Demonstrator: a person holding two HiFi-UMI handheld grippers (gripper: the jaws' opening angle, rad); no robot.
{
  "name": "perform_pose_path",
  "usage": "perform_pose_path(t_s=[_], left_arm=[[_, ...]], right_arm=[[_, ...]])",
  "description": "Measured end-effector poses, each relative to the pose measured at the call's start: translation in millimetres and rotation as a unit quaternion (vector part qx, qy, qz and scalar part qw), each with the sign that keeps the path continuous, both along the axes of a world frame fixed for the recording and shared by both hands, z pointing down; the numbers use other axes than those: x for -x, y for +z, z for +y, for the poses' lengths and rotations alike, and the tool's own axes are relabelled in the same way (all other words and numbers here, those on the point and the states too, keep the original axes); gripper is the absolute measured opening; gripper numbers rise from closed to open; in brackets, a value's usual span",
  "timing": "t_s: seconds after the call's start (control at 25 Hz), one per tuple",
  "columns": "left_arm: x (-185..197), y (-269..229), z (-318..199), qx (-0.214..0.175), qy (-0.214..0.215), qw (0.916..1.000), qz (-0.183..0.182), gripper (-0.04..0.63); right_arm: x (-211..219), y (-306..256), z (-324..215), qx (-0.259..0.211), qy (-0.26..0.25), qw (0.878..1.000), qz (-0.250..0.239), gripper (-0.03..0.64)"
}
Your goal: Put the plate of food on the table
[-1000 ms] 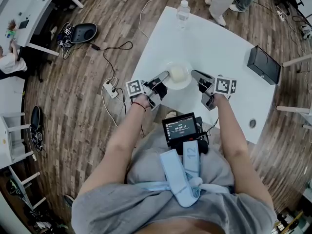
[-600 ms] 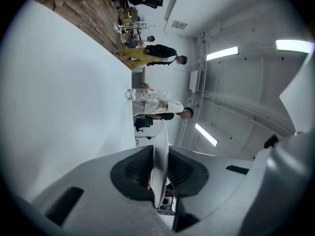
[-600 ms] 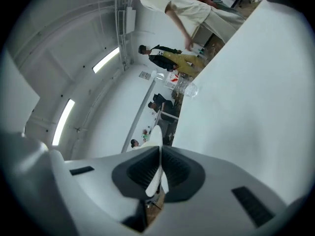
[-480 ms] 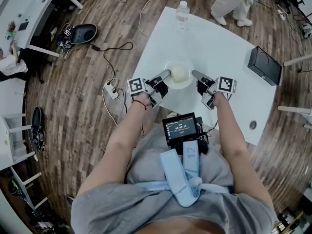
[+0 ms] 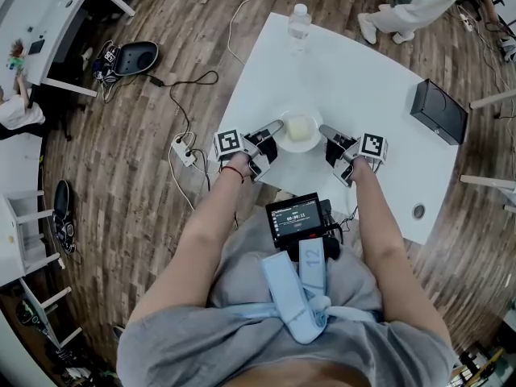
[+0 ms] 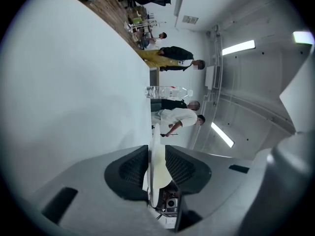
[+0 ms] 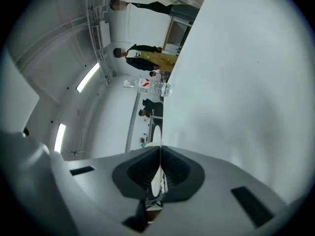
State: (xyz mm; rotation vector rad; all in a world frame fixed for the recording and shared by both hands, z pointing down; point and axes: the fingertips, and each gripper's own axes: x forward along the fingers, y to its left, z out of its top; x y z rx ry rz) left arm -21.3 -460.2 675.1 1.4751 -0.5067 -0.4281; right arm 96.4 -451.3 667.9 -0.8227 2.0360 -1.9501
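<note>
Plate [image 5: 297, 130] has barely shifted; left tool [image 5: 278, 125], right tool [image 5: 322, 129] clamp it; bottle [image 5: 299, 21] beyond.

Head view: bright, flat overhead light, no hard shadows. White worktop [image 5: 363, 63] nearly blows out. Floor planks bow hard toward the frame edges.

Both gripper views: circular fisheye, black corners. Ceiling strip lights [image 6: 238, 47] glare at upper right of the left view and upper left of the right view. Close-in parts are soft: left gripper [image 6: 156, 145], right gripper [image 7: 160, 145], and the plate [image 6: 157, 173] edge each one clamps. Worktop there reads as featureless grey-white.
</note>
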Motion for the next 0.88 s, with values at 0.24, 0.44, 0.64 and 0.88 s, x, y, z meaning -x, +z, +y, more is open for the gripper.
perform_pose_path(t_s=[0.24,0.44,0.64,0.88], left_arm=[[-3.8,17.1,2.4,0.005,0.028,0.9985,-0.046,0.094],[0.6,31.7,3.3,0.017,0.033,0.9932,-0.110,0.094],[2.1,34.8,5.8,0.023,0.048,0.9897,-0.133,0.092],[14.2,34.2,6.3,0.017,0.054,0.9829,-0.175,0.092]], right_arm=[[-1.8,17.8,-2.9,0.016,-0.009,1.000,0.013,0.032],[-4.7,29.5,-3.5,0.029,-0.005,0.999,0.034,0.032],[-13.0,40.1,-1.7,0.045,0.008,0.998,0.043,0.032],[-27.1,45.4,-2.6,0.047,0.024,0.997,0.063,0.034]])
